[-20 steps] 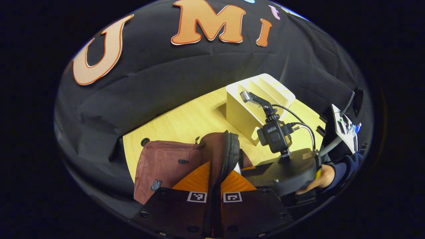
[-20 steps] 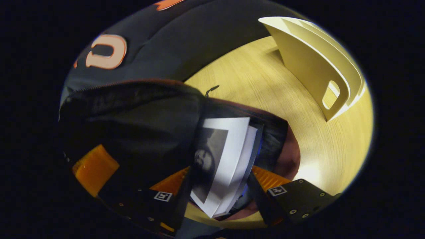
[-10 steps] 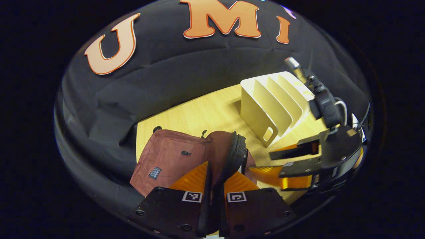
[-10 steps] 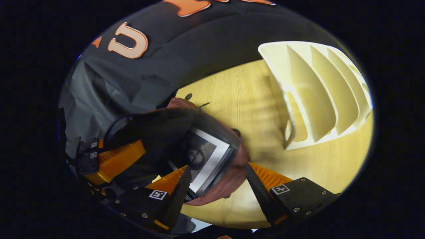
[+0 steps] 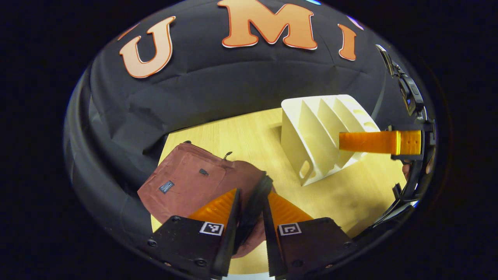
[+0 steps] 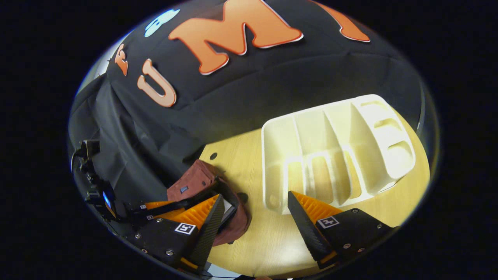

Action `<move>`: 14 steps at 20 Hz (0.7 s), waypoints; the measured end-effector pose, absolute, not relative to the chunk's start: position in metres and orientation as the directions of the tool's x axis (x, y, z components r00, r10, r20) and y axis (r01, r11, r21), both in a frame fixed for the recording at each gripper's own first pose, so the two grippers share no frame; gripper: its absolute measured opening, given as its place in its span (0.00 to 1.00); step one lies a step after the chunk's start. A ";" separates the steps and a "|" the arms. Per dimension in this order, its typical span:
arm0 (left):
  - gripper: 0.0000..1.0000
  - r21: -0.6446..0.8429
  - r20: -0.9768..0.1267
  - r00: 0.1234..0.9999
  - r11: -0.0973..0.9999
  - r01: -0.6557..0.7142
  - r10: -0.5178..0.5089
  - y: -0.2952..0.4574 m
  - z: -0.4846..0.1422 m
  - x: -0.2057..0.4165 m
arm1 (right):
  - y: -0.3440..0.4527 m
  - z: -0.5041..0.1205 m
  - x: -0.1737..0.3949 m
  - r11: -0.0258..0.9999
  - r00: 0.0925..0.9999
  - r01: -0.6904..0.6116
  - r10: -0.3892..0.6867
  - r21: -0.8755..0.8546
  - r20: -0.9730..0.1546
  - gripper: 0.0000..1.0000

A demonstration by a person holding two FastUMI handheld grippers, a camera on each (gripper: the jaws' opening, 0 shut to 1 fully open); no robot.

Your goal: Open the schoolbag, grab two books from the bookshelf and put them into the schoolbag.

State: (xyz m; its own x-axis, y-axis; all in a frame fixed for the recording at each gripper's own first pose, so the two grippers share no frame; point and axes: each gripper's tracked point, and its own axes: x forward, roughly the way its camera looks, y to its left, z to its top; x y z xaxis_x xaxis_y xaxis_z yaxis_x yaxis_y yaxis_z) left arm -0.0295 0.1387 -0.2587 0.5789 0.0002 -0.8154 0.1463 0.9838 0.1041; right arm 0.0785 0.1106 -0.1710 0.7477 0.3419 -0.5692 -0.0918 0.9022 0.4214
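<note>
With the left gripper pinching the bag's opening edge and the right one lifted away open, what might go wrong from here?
Two risks, both judgement calls.

1. The left gripper is shut on the zipper edge of the schoolbag; letting go may let the flap drop or shift the bag on the table.

2. The right gripper hangs open close to the bookshelf, whose slots look empty; a careless swing might knock the light rack.

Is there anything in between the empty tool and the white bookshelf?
Nothing visible. In the right gripper view the right tool is open and holds nothing, and past it is bare table up to the bookshelf. The schoolbag lies off to one side.
</note>
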 end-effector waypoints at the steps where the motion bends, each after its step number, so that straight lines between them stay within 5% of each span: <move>1: 0.38 0.093 -0.796 0.605 0.986 0.135 -0.008 0.127 -0.253 -0.028 | 0.100 -0.160 0.081 0.904 0.770 -0.089 0.329 0.419 -0.547 0.97; 7: 0.51 0.208 -0.616 0.788 0.961 0.182 -0.016 0.064 -0.194 -0.006 | 0.050 -0.111 0.080 0.914 0.852 -0.100 0.282 0.393 -0.440 0.97; 10: 0.86 0.195 -0.535 0.842 0.958 0.212 -0.077 0.030 -0.172 0.008 | 0.026 -0.087 0.073 0.936 0.902 -0.077 0.212 0.344 -0.375 0.96; 12: 0.79 0.188 -0.479 0.872 0.959 0.212 -0.099 0.017 -0.151 0.019 | 0.012 -0.080 0.070 0.951 0.924 -0.047 0.158 0.306 -0.349 0.96; 13: 0.91 0.180 -0.449 0.886 0.960 0.216 -0.115 0.016 -0.146 0.023 | 0.005 -0.079 0.068 0.958 0.931 -0.020 0.123 0.287 -0.343 0.96; 14: 0.83 0.181 -0.413 0.903 0.961 0.208 -0.118 0.015 -0.139 0.027 | 0.001 -0.078 0.066 0.962 0.938 0.002 0.093 0.274 -0.335 0.96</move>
